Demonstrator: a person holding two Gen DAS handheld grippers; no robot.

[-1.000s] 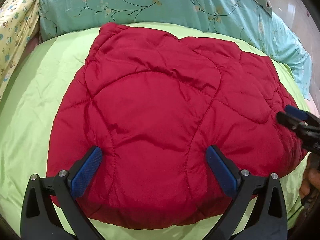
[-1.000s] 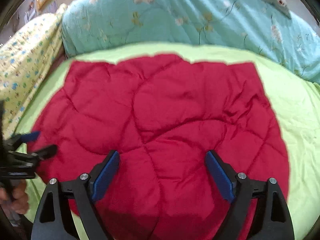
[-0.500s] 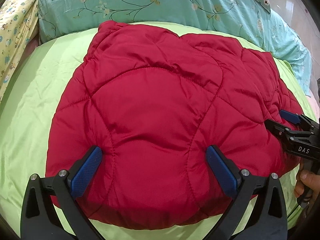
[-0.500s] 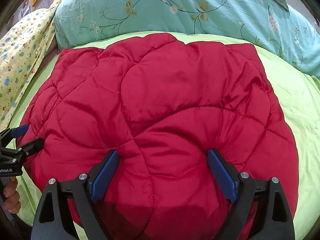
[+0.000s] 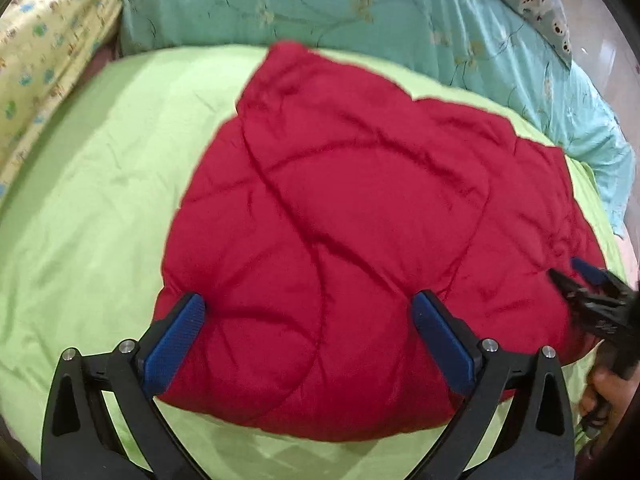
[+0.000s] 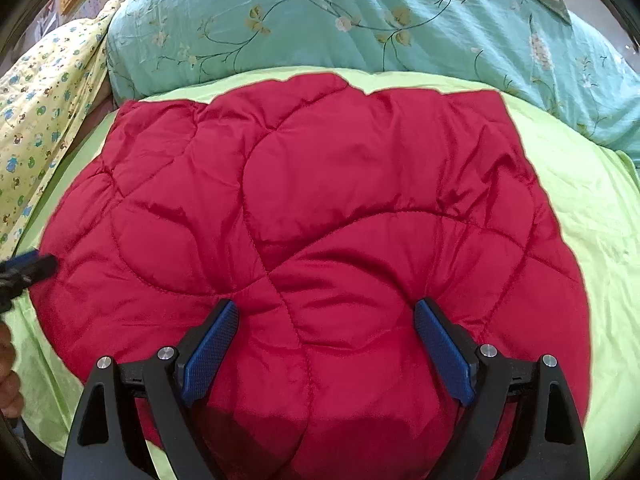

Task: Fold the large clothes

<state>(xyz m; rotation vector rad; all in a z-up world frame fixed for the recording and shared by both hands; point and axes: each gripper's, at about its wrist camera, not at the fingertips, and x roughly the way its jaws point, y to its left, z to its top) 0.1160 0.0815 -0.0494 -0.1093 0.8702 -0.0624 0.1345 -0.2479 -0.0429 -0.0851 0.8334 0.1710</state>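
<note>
A red quilted padded jacket [image 5: 360, 240] lies folded in a rough square on the green bedsheet [image 5: 88, 220]. My left gripper [image 5: 308, 332] is open above the jacket's near left part, nothing pressed between its blue pads. My right gripper [image 6: 326, 332] stands wide over the near middle of the jacket [image 6: 320, 200]; its jaws are closing slightly, puffy fabric bulges between them, and the pads do not pinch it. The right gripper [image 5: 580, 280] also shows at the jacket's right edge in the left wrist view. The left gripper [image 6: 32, 264] shows at its left edge in the right wrist view.
A teal floral duvet [image 6: 360, 20] is bunched along the far side of the bed. Yellow patterned bedding [image 6: 36, 120] lies at the far left. A hand [image 5: 604, 392] holds the right gripper's handle at the right edge. Bare green sheet [image 6: 592, 200] lies beside the jacket.
My left gripper has drawn away to the left and slightly up, so the jacket now sits further right in its view. The right gripper has stayed over the jacket, still wide.
</note>
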